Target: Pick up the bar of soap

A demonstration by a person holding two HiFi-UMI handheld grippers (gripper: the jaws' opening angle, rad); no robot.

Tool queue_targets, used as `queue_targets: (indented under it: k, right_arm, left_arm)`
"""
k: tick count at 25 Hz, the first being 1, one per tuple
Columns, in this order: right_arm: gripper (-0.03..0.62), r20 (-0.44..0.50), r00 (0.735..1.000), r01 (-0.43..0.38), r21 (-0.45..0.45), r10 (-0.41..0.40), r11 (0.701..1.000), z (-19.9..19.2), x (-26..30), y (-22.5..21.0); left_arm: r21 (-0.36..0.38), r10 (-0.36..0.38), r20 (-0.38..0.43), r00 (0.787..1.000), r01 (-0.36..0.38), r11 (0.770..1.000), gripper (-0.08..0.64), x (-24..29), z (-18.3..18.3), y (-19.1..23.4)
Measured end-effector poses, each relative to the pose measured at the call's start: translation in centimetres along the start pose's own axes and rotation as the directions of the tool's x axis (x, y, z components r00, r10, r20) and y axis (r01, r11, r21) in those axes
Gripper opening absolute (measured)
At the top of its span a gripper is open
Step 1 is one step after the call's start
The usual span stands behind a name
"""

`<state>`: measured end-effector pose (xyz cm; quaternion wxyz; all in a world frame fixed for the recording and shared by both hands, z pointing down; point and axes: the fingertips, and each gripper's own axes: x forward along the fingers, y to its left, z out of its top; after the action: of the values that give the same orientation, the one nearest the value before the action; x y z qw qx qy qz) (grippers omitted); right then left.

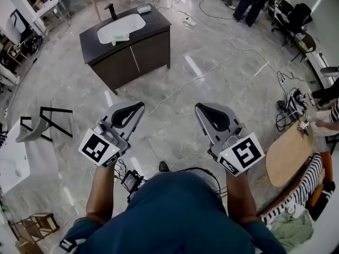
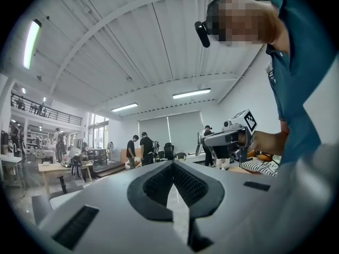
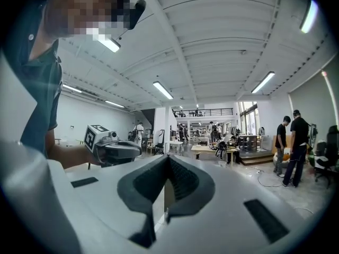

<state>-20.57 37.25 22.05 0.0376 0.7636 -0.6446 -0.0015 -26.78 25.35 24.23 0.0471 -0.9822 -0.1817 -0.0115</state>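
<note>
Showing the task barely begun: left gripper (image 1: pixel 139 108) and right gripper (image 1: pixel 201 109) both clenched and empty, well apart from the vanity (image 1: pixel 132 57) across the floor (image 1: pixel 169 89). A pale green bar, presumably the soap (image 1: pixel 121 37), lies on the sink (image 1: pixel 104 33) rim, its long axis apparently along the front edge; too small to confirm

The floor (image 1: pixel 212 83) is polished grey stone, glossy, with streaked reflections. The table (image 1: pixel 158 20) looks like dark matt wood, and its basin (image 1: pixel 121 28) is smooth glossy white. The left claw (image 1: pixel 139 108) and right claw (image 1: pixel 200 109) are matt pale-grey plastic with black ribbed pads (image 2: pixel 185 181). The shirt (image 1: pixel 175 216) is teal cloth.
</note>
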Motion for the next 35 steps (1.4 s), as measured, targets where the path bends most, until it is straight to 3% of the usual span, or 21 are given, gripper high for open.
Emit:
queue_targets:
  k: [7,23,28,35]
  right_arm:
    - [0.015,-0.006,1.0,-0.019,0.002,0.019,1.0,-0.6,2.7,-4.4]
    - [0.014,0.013,0.985,-0.174,0.001,0.174,0.985,-2.1,7.2,-18.9]
    - [0.015,0.014,0.982,-0.19,0.018,0.19,0.982,-2.5,9.2,-21.4]
    - [0.014,-0.001,0.984,-0.176,0.027,0.176,0.984,-3.1,14.4,-23.6]
  left_arm:
    - [-0.006,0.028,-0.019,0.999,-0.028,1.0,0.002,3.3,-0.9,3.5]
    - [0.018,0.195,-0.035,0.98,-0.195,0.981,0.002,15.3,-0.8,9.4]
    - [0.011,0.202,-0.055,0.978,-0.202,0.979,0.002,17.2,-1.4,11.1]
    - [0.002,0.198,-0.052,0.979,-0.198,0.98,0.002,18.2,-2.2,17.0]
